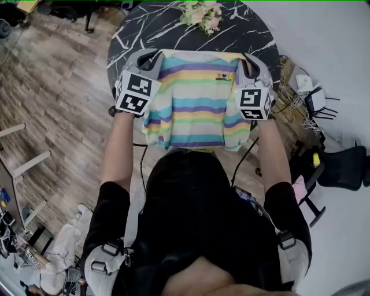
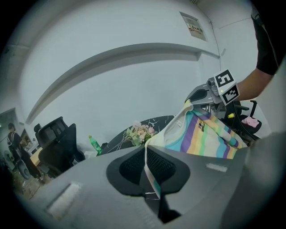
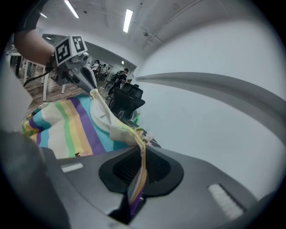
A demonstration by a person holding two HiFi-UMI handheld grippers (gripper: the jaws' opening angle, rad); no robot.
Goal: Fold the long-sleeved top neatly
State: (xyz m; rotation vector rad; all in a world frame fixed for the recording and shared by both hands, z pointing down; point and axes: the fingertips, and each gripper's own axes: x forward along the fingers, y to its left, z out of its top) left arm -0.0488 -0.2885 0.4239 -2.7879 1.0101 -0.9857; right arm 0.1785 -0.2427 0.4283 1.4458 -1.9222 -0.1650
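A soft pastel-striped long-sleeved top point(image 1: 196, 104) with a cream collar is stretched at frame centre. The smooth grey left gripper point(image 1: 157, 56) and right gripper point(image 1: 247, 58) each pinch a shoulder. Behind, at the top, are a round white-veined black marble table point(image 1: 144, 29) and a flower bunch point(image 1: 202, 14). A black office chair point(image 1: 344, 165) stands at right.

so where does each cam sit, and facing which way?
Head view: on the head, steeply down at the pastel-striped long-sleeved top and the round black marble-pattern table; forearms, torso show.
Left gripper view: on the left gripper, facing across the top to the right gripper; right forearm shows.
Right gripper view: mirrored, facing the left gripper; left hand shows.
Shared: the top, in all three.
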